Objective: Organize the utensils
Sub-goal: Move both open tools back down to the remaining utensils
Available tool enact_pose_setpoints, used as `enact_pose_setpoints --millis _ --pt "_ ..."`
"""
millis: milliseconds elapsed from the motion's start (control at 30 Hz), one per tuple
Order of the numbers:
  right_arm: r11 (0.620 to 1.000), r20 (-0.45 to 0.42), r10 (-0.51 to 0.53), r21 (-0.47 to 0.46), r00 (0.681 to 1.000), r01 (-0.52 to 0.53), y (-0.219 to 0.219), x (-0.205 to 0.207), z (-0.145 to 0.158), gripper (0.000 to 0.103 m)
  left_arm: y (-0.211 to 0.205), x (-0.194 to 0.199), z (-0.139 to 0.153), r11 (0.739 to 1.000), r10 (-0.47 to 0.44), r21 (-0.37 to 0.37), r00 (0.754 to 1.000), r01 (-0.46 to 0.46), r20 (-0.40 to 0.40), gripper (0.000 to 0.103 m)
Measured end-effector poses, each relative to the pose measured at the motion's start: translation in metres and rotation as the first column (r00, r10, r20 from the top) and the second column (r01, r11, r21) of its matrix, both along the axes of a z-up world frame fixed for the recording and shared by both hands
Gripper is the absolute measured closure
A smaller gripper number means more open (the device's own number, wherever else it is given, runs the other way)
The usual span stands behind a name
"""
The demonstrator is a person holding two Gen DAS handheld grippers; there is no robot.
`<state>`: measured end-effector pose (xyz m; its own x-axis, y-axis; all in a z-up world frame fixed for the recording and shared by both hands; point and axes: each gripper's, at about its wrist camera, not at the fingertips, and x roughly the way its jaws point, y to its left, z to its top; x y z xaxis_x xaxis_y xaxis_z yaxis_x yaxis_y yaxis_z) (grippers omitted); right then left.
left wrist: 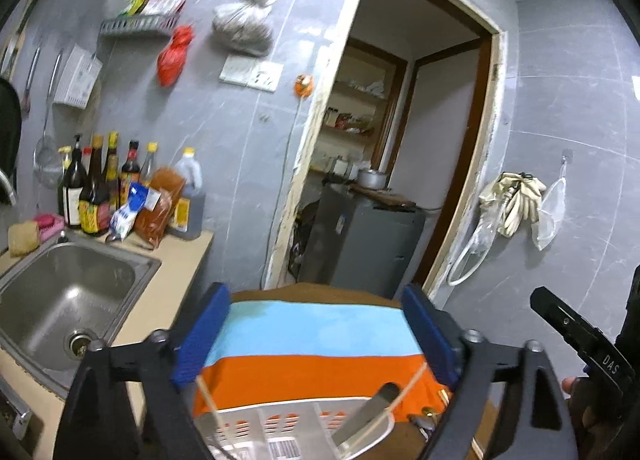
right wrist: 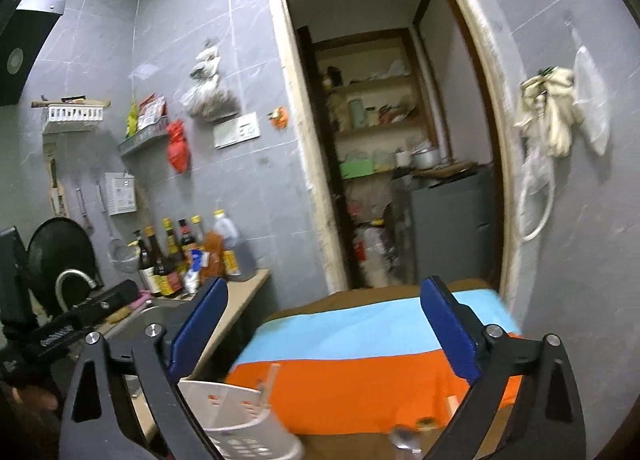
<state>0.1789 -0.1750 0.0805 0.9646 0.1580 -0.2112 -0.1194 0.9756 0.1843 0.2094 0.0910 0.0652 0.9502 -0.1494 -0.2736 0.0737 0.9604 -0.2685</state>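
Observation:
A white slotted plastic basket (left wrist: 288, 426) stands on the orange, blue and brown striped cloth (left wrist: 316, 332), low in the left wrist view. A metal utensil handle (left wrist: 366, 414) and thin chopsticks (left wrist: 208, 394) stick up out of it. My left gripper (left wrist: 316, 336) is open and empty above and behind the basket. In the right wrist view the basket (right wrist: 240, 420) is at bottom left and a metal spoon tip (right wrist: 402, 440) shows at the bottom edge. My right gripper (right wrist: 324, 332) is open and empty over the cloth (right wrist: 360, 344).
A steel sink (left wrist: 68, 300) sits in the counter to the left, with sauce bottles (left wrist: 96, 188) and packets behind it. An open doorway (left wrist: 396, 140) with a grey cabinet (left wrist: 360, 244) lies ahead. Gloves and bags (left wrist: 516, 204) hang on the right wall.

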Motion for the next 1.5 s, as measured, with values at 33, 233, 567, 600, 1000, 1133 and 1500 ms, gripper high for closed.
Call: enact_pose_setpoints --millis 33,233,567,600,1000,1133,1500 --pt "1.000 0.000 -0.007 -0.004 1.000 0.007 -0.005 -0.001 0.002 0.006 -0.004 -0.001 0.002 1.000 0.001 0.002 1.000 -0.001 0.007 0.006" --pt "0.998 -0.007 -0.054 -0.043 0.999 0.054 -0.047 -0.011 0.007 0.002 -0.042 -0.008 0.006 0.999 -0.013 0.035 0.999 0.012 0.038 0.002" --pt "0.990 -0.043 -0.094 -0.111 0.995 0.089 -0.110 -0.013 -0.007 0.002 -0.113 -0.005 -0.004 0.994 -0.051 0.097 0.999 0.049 0.018 0.001" --pt "0.989 -0.049 -0.097 -0.113 0.994 0.091 -0.117 -0.011 -0.009 0.002 -0.121 -0.005 -0.006 0.993 -0.058 0.105 0.998 0.057 0.012 0.001" --pt "0.993 -0.181 -0.084 -0.100 0.980 0.066 -0.180 0.023 -0.063 0.002 -0.177 0.005 -0.047 0.989 -0.066 0.128 0.994 0.077 -0.090 0.001" --pt "0.995 -0.261 -0.067 -0.088 0.963 0.046 -0.193 0.038 -0.093 0.002 -0.191 0.012 -0.072 0.986 -0.066 0.141 0.982 0.091 -0.175 0.001" --pt "0.995 -0.431 0.045 -0.065 0.901 -0.081 -0.190 0.067 -0.171 0.020 -0.209 0.035 -0.146 0.982 -0.058 0.137 0.895 0.132 -0.443 0.001"
